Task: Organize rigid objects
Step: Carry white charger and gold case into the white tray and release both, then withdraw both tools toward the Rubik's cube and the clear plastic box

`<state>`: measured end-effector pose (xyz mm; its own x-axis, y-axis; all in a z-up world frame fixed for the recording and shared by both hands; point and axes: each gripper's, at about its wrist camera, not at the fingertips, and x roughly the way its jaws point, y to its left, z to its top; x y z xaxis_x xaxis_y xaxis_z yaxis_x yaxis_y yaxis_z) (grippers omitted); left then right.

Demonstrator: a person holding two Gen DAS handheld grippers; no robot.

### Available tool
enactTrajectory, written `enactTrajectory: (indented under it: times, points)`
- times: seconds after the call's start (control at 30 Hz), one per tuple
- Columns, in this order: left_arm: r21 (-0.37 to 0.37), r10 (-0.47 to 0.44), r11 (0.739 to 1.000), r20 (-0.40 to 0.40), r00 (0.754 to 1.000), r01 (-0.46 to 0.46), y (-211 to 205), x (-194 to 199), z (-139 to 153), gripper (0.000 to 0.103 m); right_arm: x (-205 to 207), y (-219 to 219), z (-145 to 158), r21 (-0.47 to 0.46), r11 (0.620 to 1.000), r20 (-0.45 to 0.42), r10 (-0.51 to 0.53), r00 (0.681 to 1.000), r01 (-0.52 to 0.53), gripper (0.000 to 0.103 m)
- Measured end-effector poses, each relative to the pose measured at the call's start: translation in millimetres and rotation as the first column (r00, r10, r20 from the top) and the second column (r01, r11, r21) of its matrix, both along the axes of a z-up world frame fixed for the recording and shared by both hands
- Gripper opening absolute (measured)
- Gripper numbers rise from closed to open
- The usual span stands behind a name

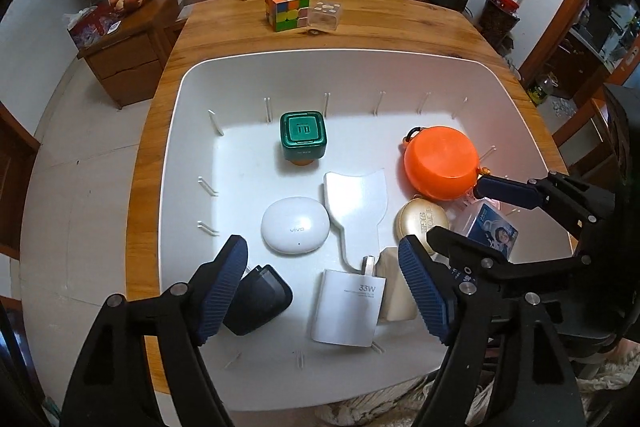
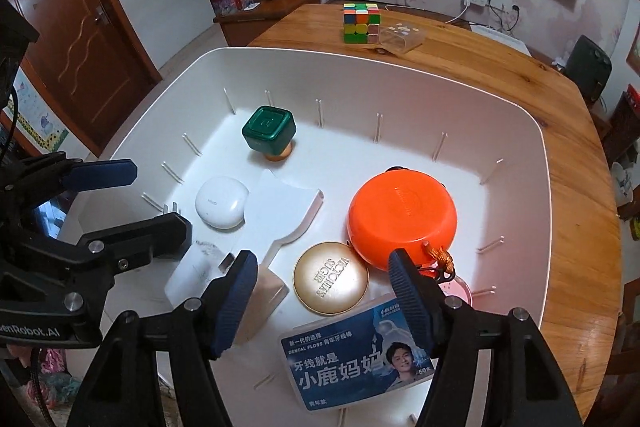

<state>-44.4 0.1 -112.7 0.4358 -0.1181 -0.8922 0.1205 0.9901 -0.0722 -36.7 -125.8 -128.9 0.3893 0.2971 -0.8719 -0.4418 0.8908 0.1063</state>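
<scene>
Here the Rubik's cube (image 1: 286, 8) sits on the table at upper centre, beyond the white bin (image 1: 192, 83); both the left gripper (image 1: 322, 291) and right gripper (image 2: 320, 297) gape wide, empty, roughly equally distant.

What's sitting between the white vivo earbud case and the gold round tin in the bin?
A flat white cat-head-shaped piece lies between the vivo earbud case and the gold round tin. The left wrist view shows it best.

In the bin (image 1: 192, 115), the cube-shaped box (image 1: 303, 135) is found at 12 o'clock, the earbud case (image 1: 295, 229) at 9, the round tin (image 1: 441, 163) at 3. The charger (image 1: 347, 307) is parked at 6, and the puzzle cube (image 1: 286, 8) is left on the table (image 1: 420, 27) behind the bin.
</scene>
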Motion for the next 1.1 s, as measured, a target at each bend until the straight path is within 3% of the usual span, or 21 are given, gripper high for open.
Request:
enactTrajectory:
  times: [0.7, 1.03, 1.1]
  points:
    - [0.02, 0.007, 1.0, 0.061, 0.998, -0.008, 0.6, 10.6, 13.8, 0.081, 1.6, -1.5, 13.1, 0.01, 1.0, 0.07, -0.019, 0.997, 0.018, 0.069]
    - [0.063, -0.011, 0.998, 0.11, 0.994, 0.004, 3.5, 34.9, 34.6, 0.081, 8.1, -8.6, 47.4, 0.072, 0.997, 0.17, -0.012, 0.985, -0.001, 0.069]
    - [0.072, -0.018, 0.997, 0.121, 0.993, 0.009, 4.0, 42.0, 40.4, 0.081, 8.9, -4.2, 53.9, 0.045, 0.999, 0.191, 0.018, 0.981, -0.027, 0.069]
